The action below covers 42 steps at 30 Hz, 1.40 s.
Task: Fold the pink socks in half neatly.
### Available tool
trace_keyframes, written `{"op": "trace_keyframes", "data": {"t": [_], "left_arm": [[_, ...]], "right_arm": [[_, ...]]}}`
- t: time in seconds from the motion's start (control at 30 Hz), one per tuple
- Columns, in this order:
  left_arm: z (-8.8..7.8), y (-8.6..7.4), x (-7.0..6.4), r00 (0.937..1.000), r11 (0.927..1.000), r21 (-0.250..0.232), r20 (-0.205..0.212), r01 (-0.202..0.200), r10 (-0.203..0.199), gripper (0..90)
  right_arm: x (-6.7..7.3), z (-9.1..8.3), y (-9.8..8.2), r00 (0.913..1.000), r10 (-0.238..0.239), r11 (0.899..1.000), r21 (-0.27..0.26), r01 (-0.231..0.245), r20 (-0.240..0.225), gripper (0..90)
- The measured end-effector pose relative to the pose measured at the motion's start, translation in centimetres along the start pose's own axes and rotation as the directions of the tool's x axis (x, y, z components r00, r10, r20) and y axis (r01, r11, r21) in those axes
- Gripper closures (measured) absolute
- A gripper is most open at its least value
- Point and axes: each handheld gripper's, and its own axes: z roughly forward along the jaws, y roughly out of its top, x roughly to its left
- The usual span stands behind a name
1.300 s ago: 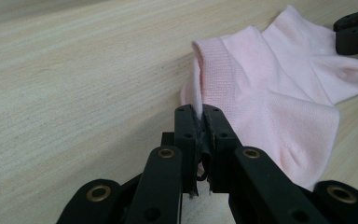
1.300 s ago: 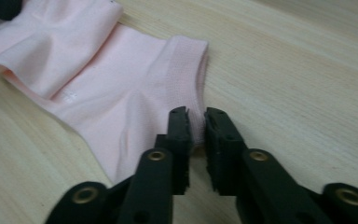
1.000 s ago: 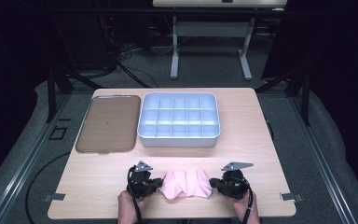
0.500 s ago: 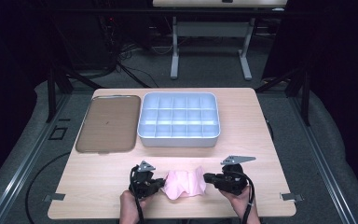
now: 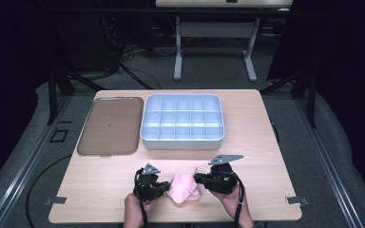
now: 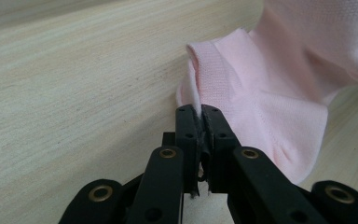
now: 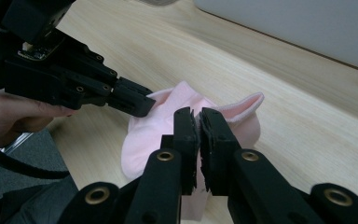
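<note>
With the jaws of the left gripper (image 6: 199, 112) and the right gripper (image 7: 196, 114) clamped tight on opposite edges of the pink sock (image 5: 184, 187) at the table's (image 5: 100, 190) near edge, even tension should be maintained so neither hem is pulled free.

We are seeing pale pink sock (image 5: 184, 187), fine knit weave showing on it. We are seeing black grippers, left (image 5: 164, 187) and right (image 5: 197, 179), brass-coloured rivets showing. Table (image 5: 266, 133) is showing light wood grain. Bin (image 5: 183, 140) is looking pale grey-blue; tray (image 5: 108, 126) brown.
</note>
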Motion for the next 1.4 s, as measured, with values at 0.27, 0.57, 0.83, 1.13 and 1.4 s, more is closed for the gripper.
{"op": "trace_keyframes", "data": {"t": [0.27, 0.57, 0.83, 1.13, 1.4], "left_arm": [[0.0, 0.0, 0.0, 1.0, 1.0, 0.001, 0.002, 0.003, -0.003, 85.9], [0.1, 0.0, 0.1, 1.0, 1.0, -0.001, 0.002, 0.005, -0.005, 85.9], [0.1, 0.0, 0.1, 0.9999, 0.9999, -0.003, 0.002, 0.01, -0.01, 85.8], [0.1, 0.0, 0.1, 0.9999, 0.9999, -0.003, -0.002, 0.01, -0.01, 85.7], [0.1, 0.0, 0.0, 0.9999, 1.0, -0.002, -0.006, 0.01, -0.01, 85.6]], "right_arm": [[1.6, 2.3, 0.7, 0.9985, -0.052, 0.998, 0.028, 0.051, 0.016, 85.3], [3.4, 4.8, 0.6, 0.9929, -0.119, 0.991, 0.066, 0.119, -0.012, 85.3], [3.8, 5.9, -0.4, 0.9902, -0.134, 0.986, 0.097, 0.137, -0.04, 84.6], [2.3, 3.2, -0.9, 0.9919, -0.099, 0.995, -0.016, 0.098, -0.08, 66.1], [0.0, 3.1, -2.8, 0.9929, -0.049, 0.998, 0.053, 0.043, 0.108, 56.3]]}}
